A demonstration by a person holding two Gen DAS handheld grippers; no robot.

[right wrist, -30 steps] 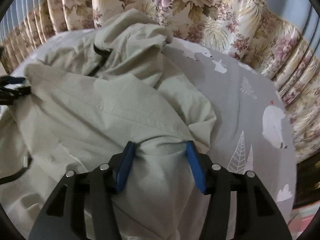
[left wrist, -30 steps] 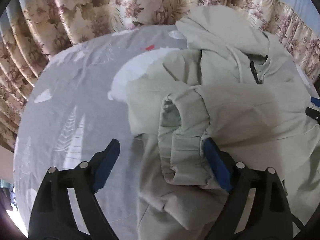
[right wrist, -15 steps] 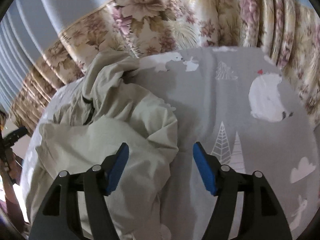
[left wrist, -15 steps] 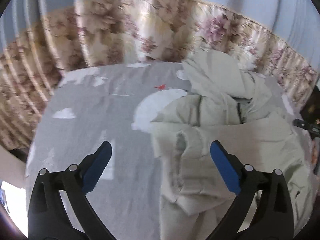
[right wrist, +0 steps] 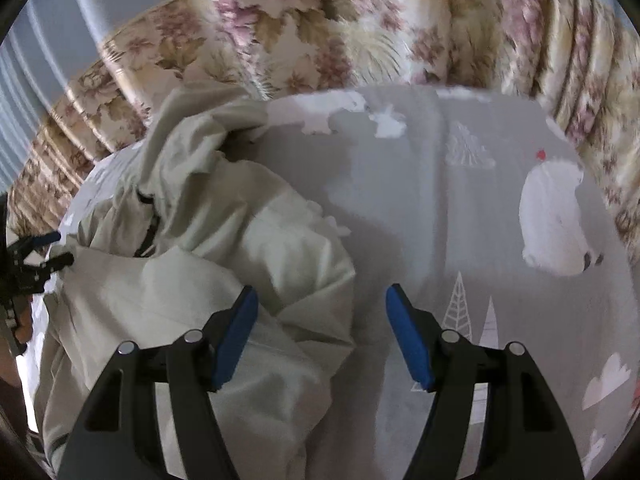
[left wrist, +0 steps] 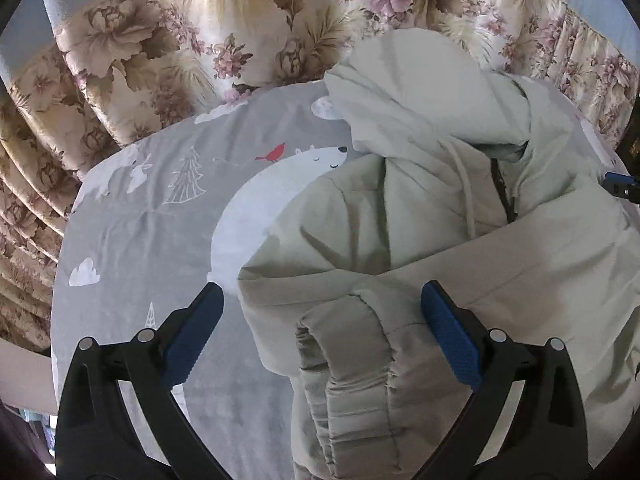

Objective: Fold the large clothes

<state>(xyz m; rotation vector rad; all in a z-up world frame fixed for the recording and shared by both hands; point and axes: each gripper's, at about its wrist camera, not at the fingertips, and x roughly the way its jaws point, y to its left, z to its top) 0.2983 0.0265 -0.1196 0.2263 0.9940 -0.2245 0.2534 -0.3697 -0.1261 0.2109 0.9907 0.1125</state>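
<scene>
Left gripper (left wrist: 322, 336): jaws spread wide, nothing pinched. They opened further within the last second and have since held at that width. The hoodie (left wrist: 420, 240) lies below and ahead of it, with the ribbed cuff (left wrist: 348, 356) in the gap between the blue pads (left wrist: 450, 338); neither pad touches cloth, and the cuff sits nearer the right-hand pad. The folded sleeve runs from the cuff off to the right of the gripper. Hood (left wrist: 420, 80) is further ahead and slightly right, bunched up against the floral curtain (left wrist: 160, 40). Zipper and drawcord show just below the hood. Left of this gripper is bare grey sheet (left wrist: 140, 220) with a polar bear, tree and red bird print

Right gripper (right wrist: 320, 340): jaws parted about midway, not gripping. They widened a little within the last second too. Hoodie (right wrist: 200, 260) lies mostly to its left; one rumpled edge reaches under the gap, closer to the left pad (right wrist: 236, 336), whether it touches that pad I can't tell. The right pad is over bare sheet (right wrist: 460, 220). Ahead and to the right of it is sheet only, bear and tree print, then the curtain (right wrist: 360, 20). This view is a bit motion-blurred

Far left in the right view, the other gripper's tip (right wrist: 36, 256) sits at the hoodie's far edge. In the left view the right gripper's tip (left wrist: 622, 188) shows at the far right edge

Hoodie is on the bed sheet, partly folded, sleeve laid across the body, hood not flattened
</scene>
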